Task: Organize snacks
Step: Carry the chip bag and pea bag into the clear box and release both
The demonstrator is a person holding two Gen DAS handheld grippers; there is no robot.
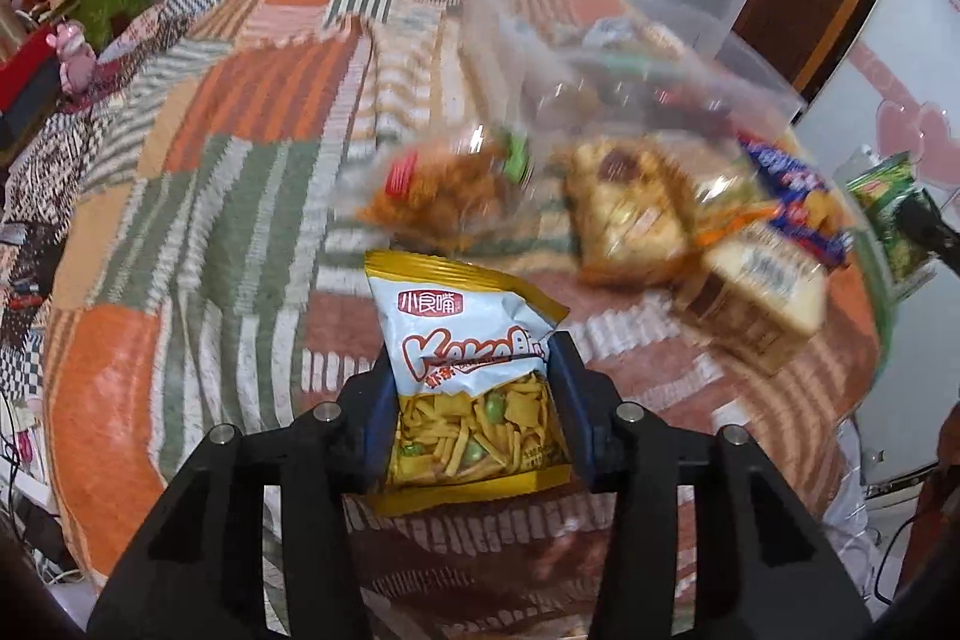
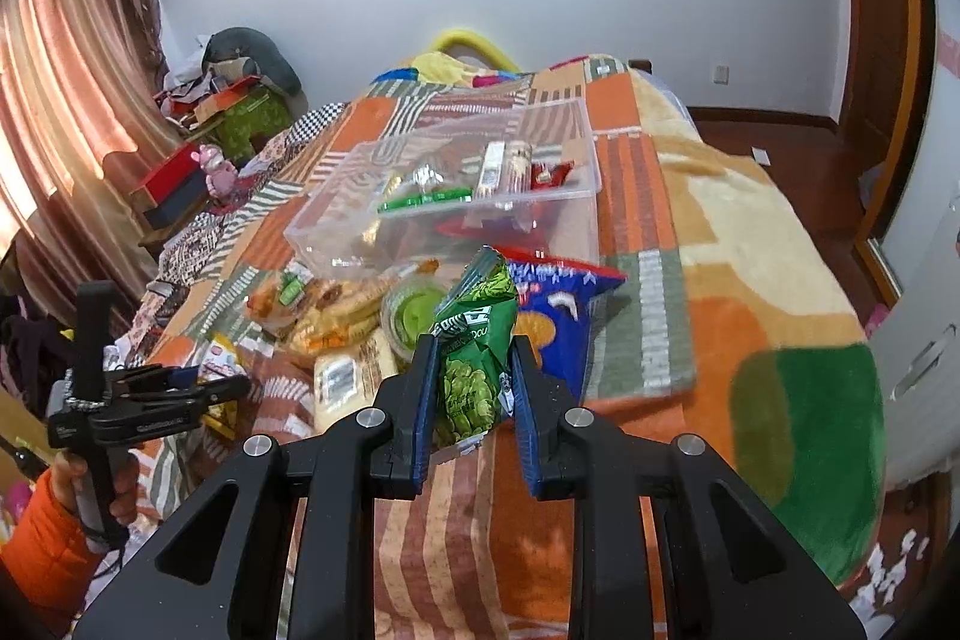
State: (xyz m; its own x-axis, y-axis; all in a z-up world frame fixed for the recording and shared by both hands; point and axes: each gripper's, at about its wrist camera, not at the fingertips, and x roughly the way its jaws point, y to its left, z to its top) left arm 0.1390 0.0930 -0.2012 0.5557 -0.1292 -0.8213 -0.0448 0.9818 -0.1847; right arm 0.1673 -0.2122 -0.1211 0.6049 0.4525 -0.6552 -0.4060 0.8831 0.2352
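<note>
Left wrist view: left claw [image 1: 474, 388] clamped on a white-and-yellow snack packet [image 1: 474, 388], pads pressing its two sides, long axis running away from the claw, top seal pointing far. Beyond it, on the patchwork bed cover [image 1: 198, 196], a blurred heap of loose snacks [image 1: 630, 214], with the clear plastic bin [image 1: 630, 58] farther still and slightly right. At far right edge, a green packet [image 1: 894, 214], seemingly the one in the other claw.

Right wrist view: right claw [image 2: 474, 382] pinched tight on the green pea packet [image 2: 477, 340], packet standing nearly upright, long axis leaning far. Straight ahead, past the blue bag [image 2: 564, 304] and the snack heap, the clear plastic bin [image 2: 372, 220], open-topped, a few items already inside. At near left, the left claw [image 2: 210, 391] seen from the side, held by a hand [image 2: 90, 484] in an orange sleeve.

Likely next: carrying each packet far, over the heap, to the bin; right claw apparently the nearer and better aligned.
</note>
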